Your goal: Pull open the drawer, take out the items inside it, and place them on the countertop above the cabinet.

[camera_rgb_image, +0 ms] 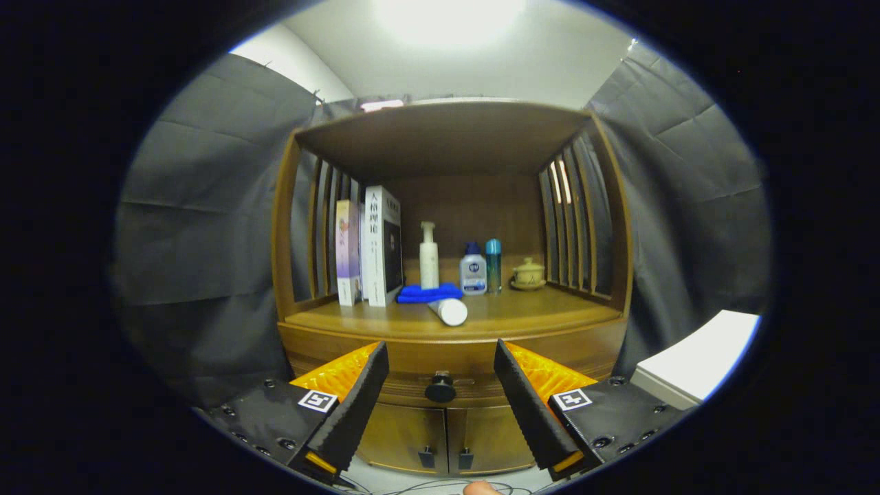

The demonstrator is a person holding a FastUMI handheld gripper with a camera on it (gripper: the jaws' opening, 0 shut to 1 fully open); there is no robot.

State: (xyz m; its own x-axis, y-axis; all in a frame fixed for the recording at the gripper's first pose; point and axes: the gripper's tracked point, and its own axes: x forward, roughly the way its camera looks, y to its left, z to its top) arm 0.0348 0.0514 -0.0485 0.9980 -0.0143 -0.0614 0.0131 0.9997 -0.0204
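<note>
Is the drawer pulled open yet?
No, the drawer sits flush with the cabinet front, its knob untouched between the open gripper jaws.

Your gripper (440, 395) has its fingers spread wide, and nothing stands between them and the drawer knob (440, 389) just ahead. On the countertop (550, 313), a white tube (448, 311) lies near the front edge at the middle, with a blue cloth (427, 293) behind it. Bottles (473, 271) and books (371, 247) crowd the back. The front right stays bare.
</note>
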